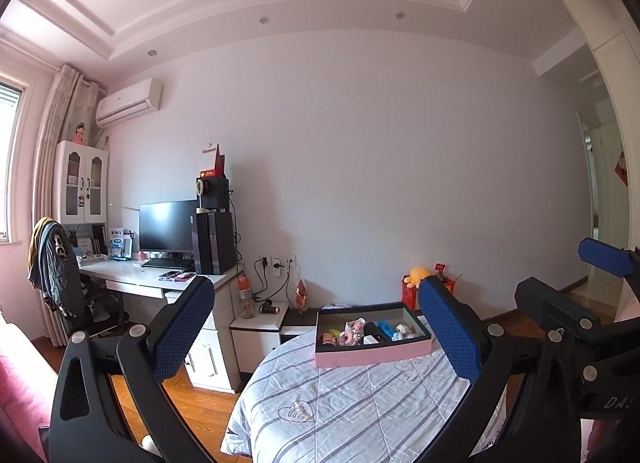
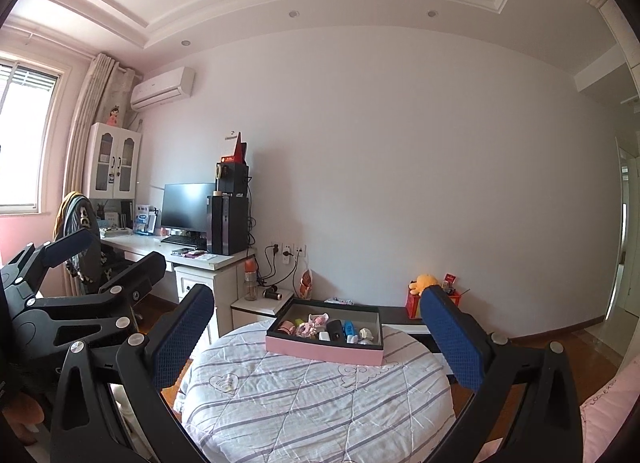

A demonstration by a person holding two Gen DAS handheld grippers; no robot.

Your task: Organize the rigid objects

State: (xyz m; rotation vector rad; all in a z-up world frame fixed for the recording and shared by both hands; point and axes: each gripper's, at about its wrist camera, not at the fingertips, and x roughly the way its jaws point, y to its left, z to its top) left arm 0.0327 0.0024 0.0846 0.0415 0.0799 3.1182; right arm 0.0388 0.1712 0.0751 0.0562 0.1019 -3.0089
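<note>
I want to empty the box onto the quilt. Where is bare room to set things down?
The striped quilt is bare on the near side of the pink-sided box, between the two open tools. The box's compartments are crowded with small items.

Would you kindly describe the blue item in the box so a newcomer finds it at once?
On the striped quilt sits a pink box. Among the small things along its near side, the blue item lies right of a black one; nothing else inside is bright blue.

One pink box (image 2: pixel 324 351), two tongs, perhaps ten trinkets (image 2: pixel 332 330) inside.
</note>
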